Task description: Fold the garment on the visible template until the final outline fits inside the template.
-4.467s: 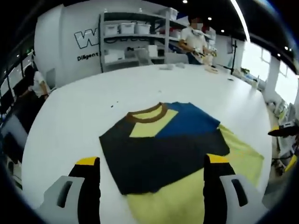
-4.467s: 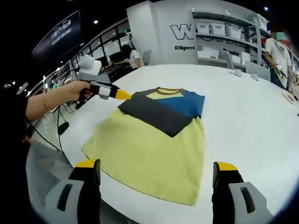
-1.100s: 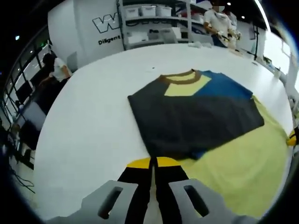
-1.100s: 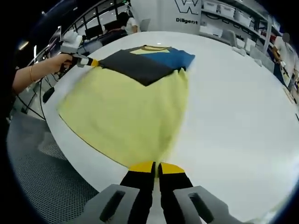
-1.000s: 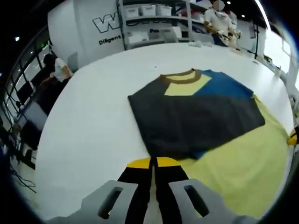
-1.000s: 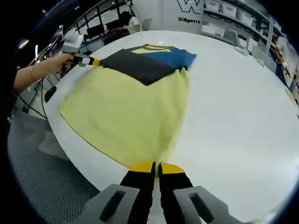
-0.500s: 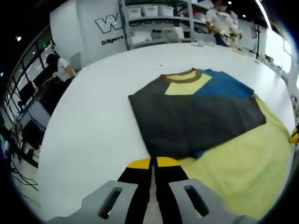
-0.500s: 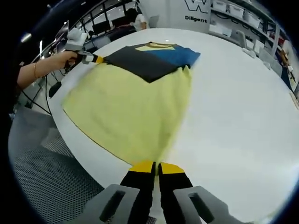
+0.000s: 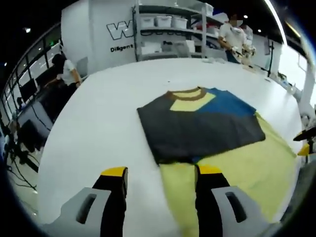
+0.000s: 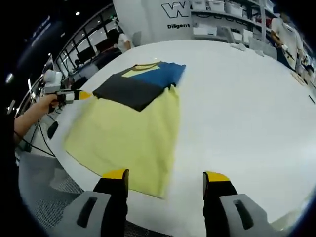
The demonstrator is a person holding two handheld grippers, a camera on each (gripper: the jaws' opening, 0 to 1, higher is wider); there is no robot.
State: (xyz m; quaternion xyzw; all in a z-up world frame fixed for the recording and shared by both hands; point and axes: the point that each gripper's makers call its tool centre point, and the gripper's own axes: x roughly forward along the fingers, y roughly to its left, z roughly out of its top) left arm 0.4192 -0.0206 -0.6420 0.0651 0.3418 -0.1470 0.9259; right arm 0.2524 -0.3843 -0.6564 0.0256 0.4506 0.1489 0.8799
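Left gripper [image 9: 160, 174] spread wide, yellow-tipped black jaws apart, gripping nothing, hovering over the near edge of the garment [image 9: 207, 143]. Right gripper [image 10: 165, 177] likewise wide and empty, poised above the hem corner of the same garment [image 10: 131, 128]. T-shirt lying flat on a white round table [image 9: 98, 113], upper part folded down: a dark grey panel across the chest, a blue patch on one side, a pale yellow patch under a brown collar [image 9: 185, 94], the lower body plain pale yellow and spread toward the table edge. Seen in the right gripper view: the left gripper [image 10: 81, 95] held by a hand [image 10: 42, 104] with a bracelet at the wrist, tip just beside the grey fold's corner. Template outline not made out on the tabletop, perhaps hidden beneath the cloth. Behind: white shelving [image 9: 168, 29] with storage bins, a wall with large lettering, a person [image 9: 234, 39] standing at a far bench, another person [image 9: 66, 71] seated at left
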